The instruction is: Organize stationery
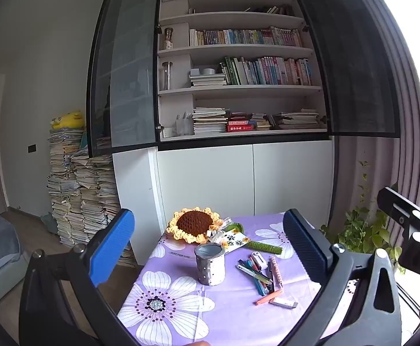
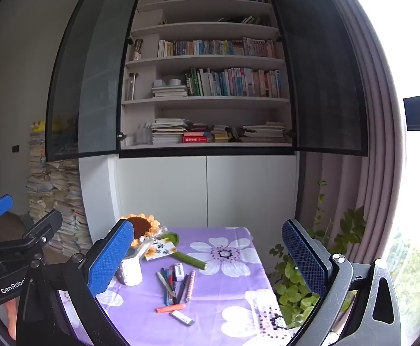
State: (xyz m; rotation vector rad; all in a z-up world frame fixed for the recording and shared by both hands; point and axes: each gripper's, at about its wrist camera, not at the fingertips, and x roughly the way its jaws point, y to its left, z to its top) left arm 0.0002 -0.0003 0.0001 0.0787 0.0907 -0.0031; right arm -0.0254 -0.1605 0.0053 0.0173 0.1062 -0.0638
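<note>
The right gripper (image 2: 207, 255) is being held wide open above the purple floral tablecloth (image 2: 224, 288), nothing between its fingers. Just ahead, a bundle of pens (image 2: 171, 284) is lying. A pen holder (image 2: 130, 271) is being partly hidden behind the left finger (image 2: 110, 255). An orange marker (image 2: 171, 308) and an eraser (image 2: 182, 317) are lying nearest the tool.

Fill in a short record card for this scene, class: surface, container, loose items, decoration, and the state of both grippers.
surface: table under a purple floral cloth
container: grey pen holder, upright, no pens seen in it
loose items: pens in a pile, orange marker, white eraser nearest
decoration: crochet sunflower at the far edge
left gripper: open, holding nothing
right gripper: open, holding nothing
</note>
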